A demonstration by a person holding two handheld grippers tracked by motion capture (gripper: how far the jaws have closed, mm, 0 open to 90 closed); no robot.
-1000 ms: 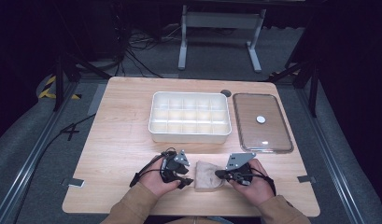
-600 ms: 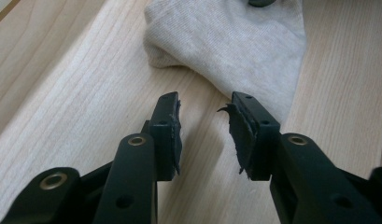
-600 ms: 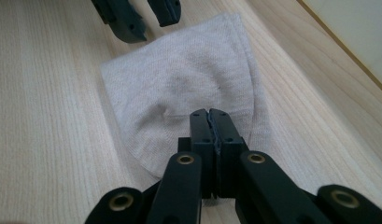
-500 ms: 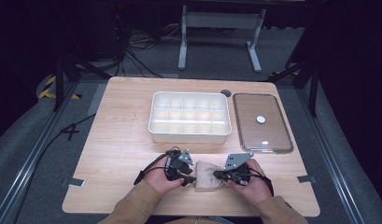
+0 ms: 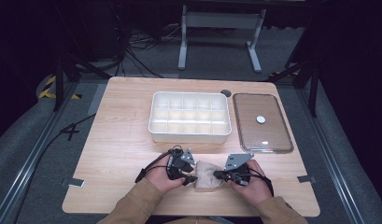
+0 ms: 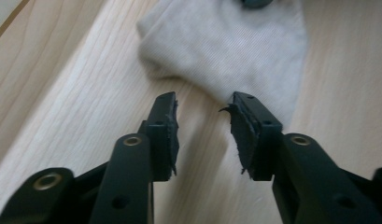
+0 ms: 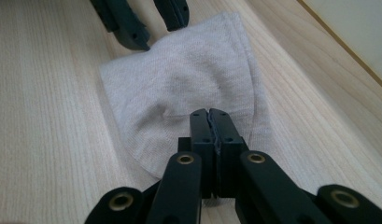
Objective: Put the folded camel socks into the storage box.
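Note:
A small pale grey cloth point(image 5: 206, 176) point(image 6: 226, 46) point(image 7: 179, 79) lies flat on the wooden table point(image 5: 123, 140) near its front edge, between the two hands. My left gripper point(image 5: 190, 179) point(image 6: 202, 100) is at the cloth's left edge. Its jaws have just been closing but still stand apart over bare wood, and one tip touches a corner of the cloth. My right gripper point(image 5: 217, 175) point(image 7: 209, 114) is shut on the cloth's right edge, where the fabric puckers at its tips. The left gripper's jaws point(image 7: 142, 18) appear at the far side of the cloth in the right gripper view.
A white compartment tray point(image 5: 188, 136) stands at the middle of the table. A clear lid point(image 5: 272, 135) with a white knob lies to its right. A dark round hole point(image 5: 226, 93) sits behind the tray. The table's front edge runs just under the forearms.
The left hand has shifted slightly right, up to the cloth's edge. The right hand and the cloth have kept still.

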